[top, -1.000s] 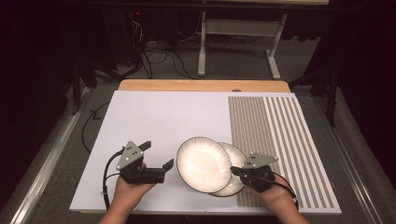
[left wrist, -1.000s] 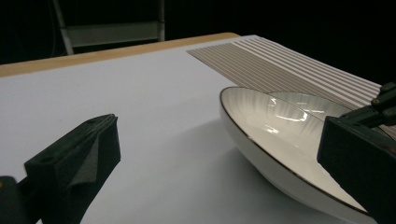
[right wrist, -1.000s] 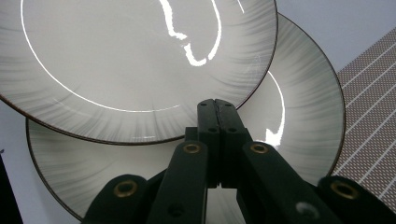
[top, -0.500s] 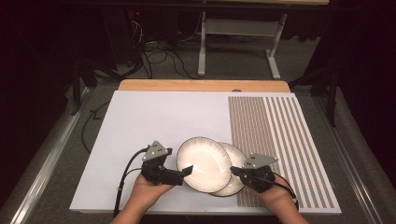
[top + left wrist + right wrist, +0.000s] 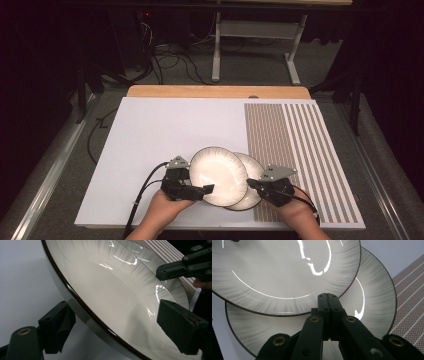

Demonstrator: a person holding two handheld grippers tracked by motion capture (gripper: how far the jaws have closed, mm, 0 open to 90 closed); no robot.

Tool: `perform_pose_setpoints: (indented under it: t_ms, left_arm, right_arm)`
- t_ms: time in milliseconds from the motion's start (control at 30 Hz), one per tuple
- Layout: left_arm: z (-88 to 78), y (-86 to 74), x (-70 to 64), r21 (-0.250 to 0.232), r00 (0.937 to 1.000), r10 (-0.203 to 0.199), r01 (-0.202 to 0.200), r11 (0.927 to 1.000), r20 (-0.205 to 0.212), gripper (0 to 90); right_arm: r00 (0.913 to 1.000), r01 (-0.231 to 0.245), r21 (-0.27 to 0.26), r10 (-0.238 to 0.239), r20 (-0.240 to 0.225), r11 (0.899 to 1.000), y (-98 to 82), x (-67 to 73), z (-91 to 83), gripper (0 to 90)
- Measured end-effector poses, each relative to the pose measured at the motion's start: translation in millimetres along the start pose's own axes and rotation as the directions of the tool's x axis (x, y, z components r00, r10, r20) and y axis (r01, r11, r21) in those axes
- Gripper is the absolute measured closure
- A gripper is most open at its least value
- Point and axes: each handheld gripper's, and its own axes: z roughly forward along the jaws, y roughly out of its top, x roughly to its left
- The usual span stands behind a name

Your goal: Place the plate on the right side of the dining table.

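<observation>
Two round white shiny plates with thin dark rims sit near the front edge of the white table (image 5: 165, 130). The top plate (image 5: 217, 175) leans on the bottom plate (image 5: 252, 172), which peeks out at the right. The left claw (image 5: 209, 188) has just been closing — the top plate's near left rim is between its jaws, but the pads are not squeezing it yet. The right claw (image 5: 250, 182) is pressed together at the bottom plate's right rim — I cannot tell if it pinches it.

Two plates overlap near the table's (image 5: 165, 125) front edge, the upper plate (image 5: 217, 175) over the lower plate (image 5: 252, 187). Left gripper (image 5: 206, 190) straddles the upper plate's rim, jaws closing; right gripper (image 5: 251, 183) sits by the lower plate.
</observation>
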Motion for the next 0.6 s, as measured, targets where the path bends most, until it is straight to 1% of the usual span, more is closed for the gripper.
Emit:
perform_pose_setpoints:
  t_ms: [33, 133, 200, 233, 267, 433, 600]
  left_arm:
    - [-0.8, 0.2, 0.2, 0.001, 1.0000, -0.002, 0.002, 1.0000, 0.001, 16.8]
    - [-2.6, 0.1, 0.3, 0.001, 1.0000, -0.004, 0.004, 1.0000, -0.002, 22.8]
    - [-3.4, -0.3, 0.3, -0.005, 1.0000, 0.000, 0.000, 1.0000, 0.003, 29.1]
    - [-3.4, -0.9, -0.2, -0.009, 0.9999, 0.005, -0.006, 0.9999, -0.015, 33.3]
    - [-3.5, -1.0, -0.1, -0.009, 0.9998, 0.004, -0.004, 1.0000, -0.017, 36.6]
    - [-6.0, 1.2, 3.6, -0.001, 0.9981, -0.061, 0.061, 0.9981, -0.010, 43.8]
    - [-6.7, 3.1, 5.6, 0.009, 0.9960, -0.090, 0.090, 0.9959, -0.004, 47.8]
  right_arm:
    - [1.0000, -0.001, -0.002, 0.001, 0.000, 1.000, 0.0, 0.2, 0.2, 90.0]
    - [1.0000, 0.000, 0.002, 0.000, 0.002, 1.000, 0.4, 0.3, 0.0, 90.0]
    - [1.0000, 0.000, -0.005, 0.000, 0.005, 1.000, 0.2, 0.6, 0.5, 90.0]
    - [1.0000, 0.003, -0.004, -0.003, 0.006, 1.000, 0.3, 0.6, 0.4, 90.0]
    - [1.0000, 0.002, -0.004, -0.002, 0.006, 1.000, 0.3, 1.0, 0.5, 90.0]
    - [1.0000, 0.003, -0.005, -0.003, 0.008, 1.000, 0.4, 0.7, 0.6, 90.0]
    - [0.9999, 0.001, -0.002, -0.001, 0.012, 1.000, 0.5, 1.7, 0.2, 90.0]
